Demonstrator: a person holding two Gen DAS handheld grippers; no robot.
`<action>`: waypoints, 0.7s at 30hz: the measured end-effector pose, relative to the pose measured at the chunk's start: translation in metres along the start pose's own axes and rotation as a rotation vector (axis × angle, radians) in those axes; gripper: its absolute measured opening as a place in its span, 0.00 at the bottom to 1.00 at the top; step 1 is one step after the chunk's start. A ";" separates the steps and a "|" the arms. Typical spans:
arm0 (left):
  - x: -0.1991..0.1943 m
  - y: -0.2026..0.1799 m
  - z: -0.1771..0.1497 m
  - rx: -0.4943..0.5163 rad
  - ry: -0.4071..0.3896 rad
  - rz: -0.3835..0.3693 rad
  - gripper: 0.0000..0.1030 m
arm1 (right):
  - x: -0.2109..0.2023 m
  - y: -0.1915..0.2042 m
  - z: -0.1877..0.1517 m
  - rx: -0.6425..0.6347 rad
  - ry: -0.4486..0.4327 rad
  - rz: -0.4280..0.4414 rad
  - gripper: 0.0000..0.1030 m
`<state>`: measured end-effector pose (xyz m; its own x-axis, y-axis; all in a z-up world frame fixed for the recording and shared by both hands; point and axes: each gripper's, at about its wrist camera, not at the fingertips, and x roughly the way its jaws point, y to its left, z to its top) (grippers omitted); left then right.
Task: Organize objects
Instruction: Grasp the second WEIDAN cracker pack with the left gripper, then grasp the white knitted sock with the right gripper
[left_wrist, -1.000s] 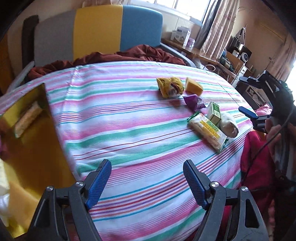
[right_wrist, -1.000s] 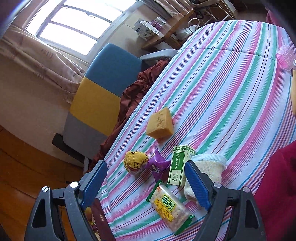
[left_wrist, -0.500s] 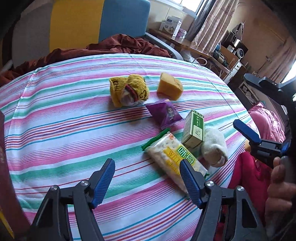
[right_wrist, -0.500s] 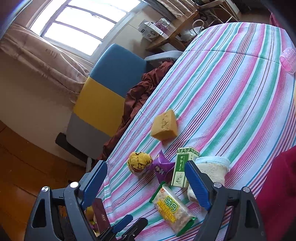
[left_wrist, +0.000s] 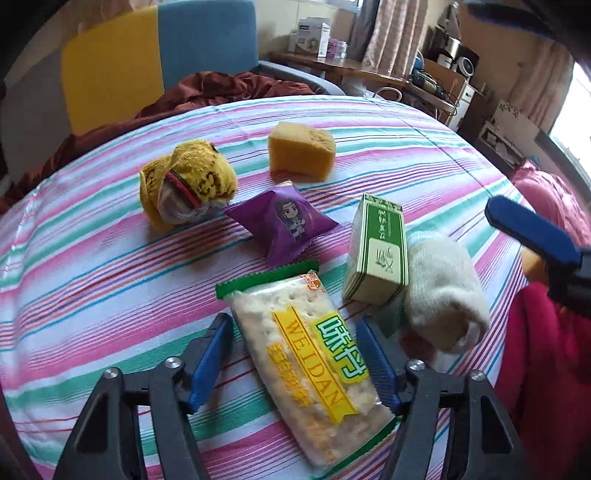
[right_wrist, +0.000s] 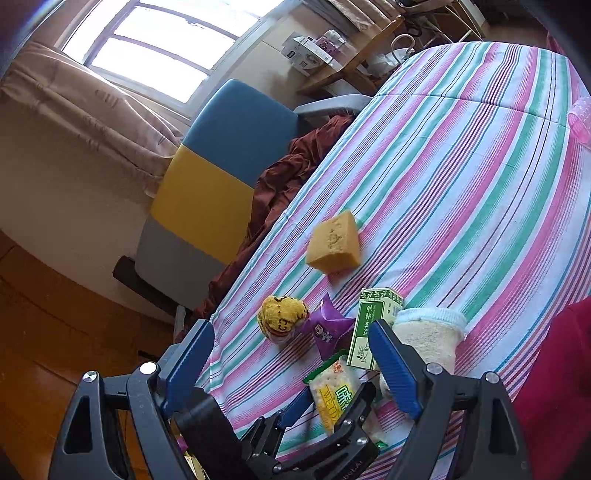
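A clear cracker packet (left_wrist: 306, 362) with a yellow-green label lies on the striped tablecloth (left_wrist: 92, 277). My left gripper (left_wrist: 291, 332) straddles it, jaws closing with the packet between them and a small gap still at the left pad. Beside the packet stand a green carton (left_wrist: 376, 251) and a white rolled sock (left_wrist: 443, 291). Farther off are a purple sachet (left_wrist: 284, 221), a yellow sock ball (left_wrist: 184, 184) and an orange sponge (left_wrist: 301, 149). My right gripper (right_wrist: 291, 339) hangs open above the table's near edge, empty, looking over the left gripper (right_wrist: 325, 417) and the packet (right_wrist: 332, 391).
A blue, yellow and grey chair (right_wrist: 221, 177) with a maroon cloth (left_wrist: 221, 88) over it stands against the table's far side. A pink plastic item (right_wrist: 581, 118) lies far right. A person's red garment (left_wrist: 535, 369) is at the near edge.
The left gripper swept right and down from the gold box to the cracker packet, and its jaws narrowed around it. The right gripper stayed still.
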<state>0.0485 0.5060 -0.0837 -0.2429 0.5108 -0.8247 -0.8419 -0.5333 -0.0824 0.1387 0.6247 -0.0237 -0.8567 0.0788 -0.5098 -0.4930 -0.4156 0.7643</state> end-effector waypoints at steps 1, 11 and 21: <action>-0.003 0.005 -0.003 0.003 -0.011 0.002 0.51 | 0.000 0.000 0.000 -0.002 0.002 -0.006 0.85; -0.049 0.058 -0.061 0.033 -0.131 0.036 0.42 | 0.003 -0.004 0.000 0.016 0.013 -0.053 0.84; -0.051 0.064 -0.070 0.026 -0.160 0.028 0.43 | 0.006 -0.008 -0.002 0.039 0.043 -0.100 0.84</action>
<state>0.0408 0.3988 -0.0861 -0.3384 0.5976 -0.7269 -0.8452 -0.5327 -0.0445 0.1378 0.6268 -0.0332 -0.7961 0.0782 -0.6001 -0.5818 -0.3721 0.7233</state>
